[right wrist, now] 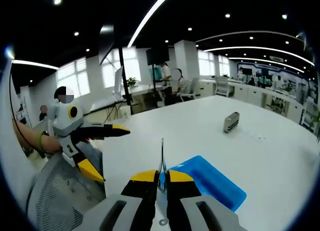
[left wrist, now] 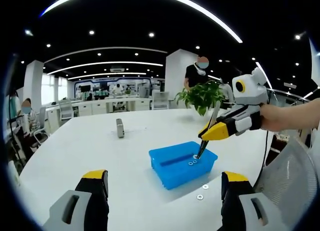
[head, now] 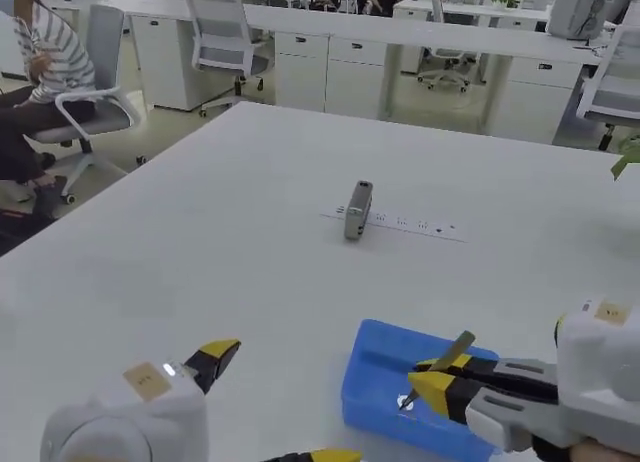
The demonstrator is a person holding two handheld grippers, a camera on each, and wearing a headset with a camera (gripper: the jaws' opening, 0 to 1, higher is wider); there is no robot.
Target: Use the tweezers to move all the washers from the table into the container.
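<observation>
Washers point(left wrist: 192, 162) lie inside the blue container point(left wrist: 170, 177), with two more washers point(left wrist: 200, 196) on the table point(left wrist: 100, 151) just beside it, while my right gripper point(left wrist: 210, 135) is clenched on the tweezers point(left wrist: 202, 149), tips dipped into the container, and my left gripper point(head: 268, 407) hangs released, jaws wide apart.

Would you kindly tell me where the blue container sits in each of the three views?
Head view: the blue container is at the bottom, right of centre, below the tweezers.
Left gripper view: just right of centre.
Right gripper view: lower right of centre, just right of the jaws.
Shared landmark: the small grey device beyond it.
</observation>
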